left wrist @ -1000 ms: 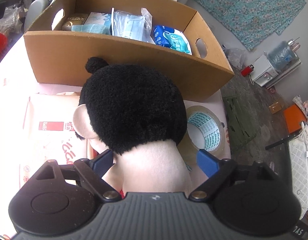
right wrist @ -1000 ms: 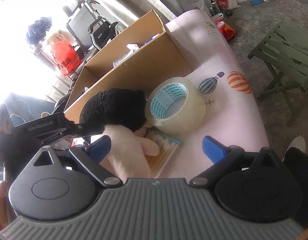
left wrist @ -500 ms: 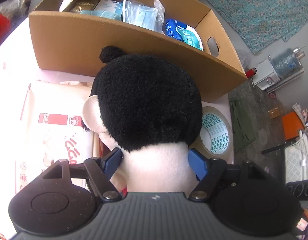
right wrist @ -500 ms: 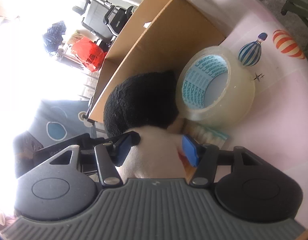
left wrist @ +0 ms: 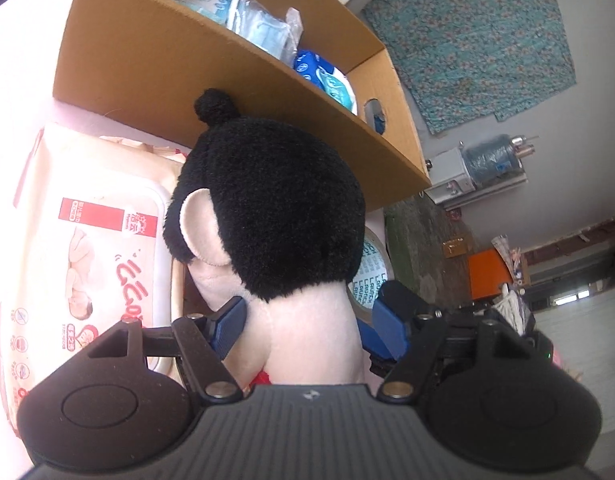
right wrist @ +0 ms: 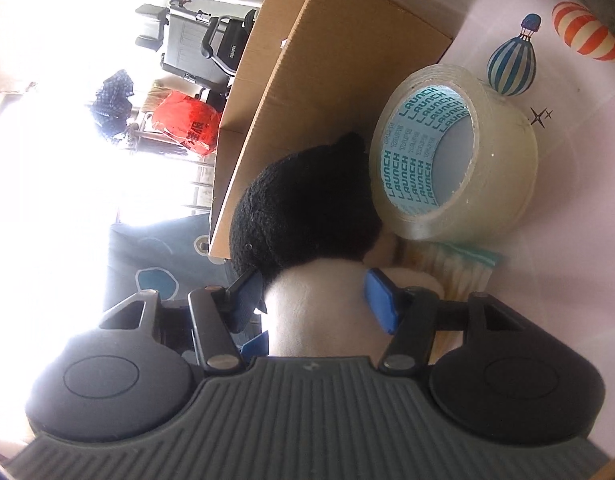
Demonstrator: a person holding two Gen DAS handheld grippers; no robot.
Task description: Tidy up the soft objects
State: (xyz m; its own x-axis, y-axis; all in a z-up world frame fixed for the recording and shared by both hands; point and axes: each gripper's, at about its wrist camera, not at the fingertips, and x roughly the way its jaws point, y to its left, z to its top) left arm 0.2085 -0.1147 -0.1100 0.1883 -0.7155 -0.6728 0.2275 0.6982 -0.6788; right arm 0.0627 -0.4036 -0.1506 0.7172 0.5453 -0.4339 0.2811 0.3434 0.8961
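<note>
A plush doll point(left wrist: 275, 208) with black hair and a cream body stands on the pink table, in front of the cardboard box point(left wrist: 155, 60). My left gripper point(left wrist: 307, 316) is shut on the doll's cream neck, with a blue pad against each side. My right gripper point(right wrist: 313, 292) holds the same doll point(right wrist: 303, 200) at the neck from another side. Its jaws are opening slightly, but both pads still touch the plush. The doll's face and lower body are hidden.
The box point(right wrist: 307, 60) holds several soft packs, blue and clear. A pack of wet wipes point(left wrist: 87, 240) lies left of the doll. A tape roll point(right wrist: 459, 152) leans beside its head, over a bag of cotton swabs point(right wrist: 455, 264). The balloon-print tablecloth point(right wrist: 555, 240) spreads to the right.
Both grippers went from wide open to shut on the doll's neck. Both moved in closer and lower, and the right wrist rolled, so its view tilts.
</note>
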